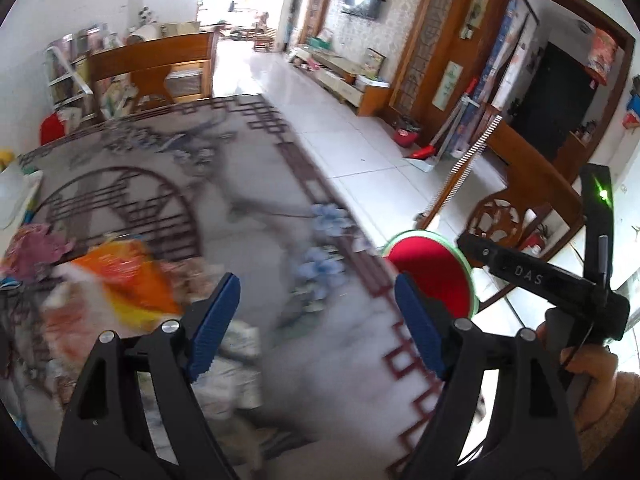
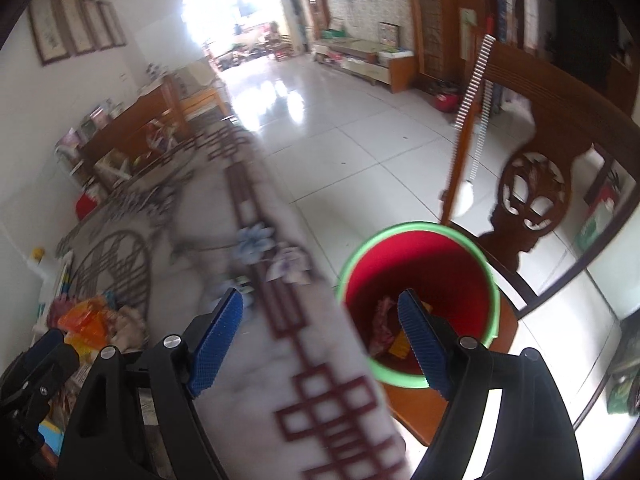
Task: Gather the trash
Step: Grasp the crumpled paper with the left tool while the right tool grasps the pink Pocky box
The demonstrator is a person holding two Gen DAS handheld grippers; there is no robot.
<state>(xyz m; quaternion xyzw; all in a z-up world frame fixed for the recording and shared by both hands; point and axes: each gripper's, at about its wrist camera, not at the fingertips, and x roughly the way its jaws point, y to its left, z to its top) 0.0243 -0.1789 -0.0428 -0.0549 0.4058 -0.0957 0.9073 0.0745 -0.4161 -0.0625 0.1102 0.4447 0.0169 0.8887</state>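
Both claws, left (image 1: 316,324) and right (image 2: 320,338), tilt downward, released and empty, above the table (image 1: 248,184)

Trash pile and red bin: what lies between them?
Only bare patterned tablecloth and the table's edge separate the trash pile from the red bin, per the right wrist view.

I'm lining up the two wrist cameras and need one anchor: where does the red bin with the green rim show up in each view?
Left wrist: the red bin sits right of centre, just beyond the table edge, partly behind the right fingertip.
Right wrist: the bin is lower right of centre, seen from above, with trash inside, standing on a wooden chair seat.
Shared landmark: the carved wooden chair back just right of the bin.
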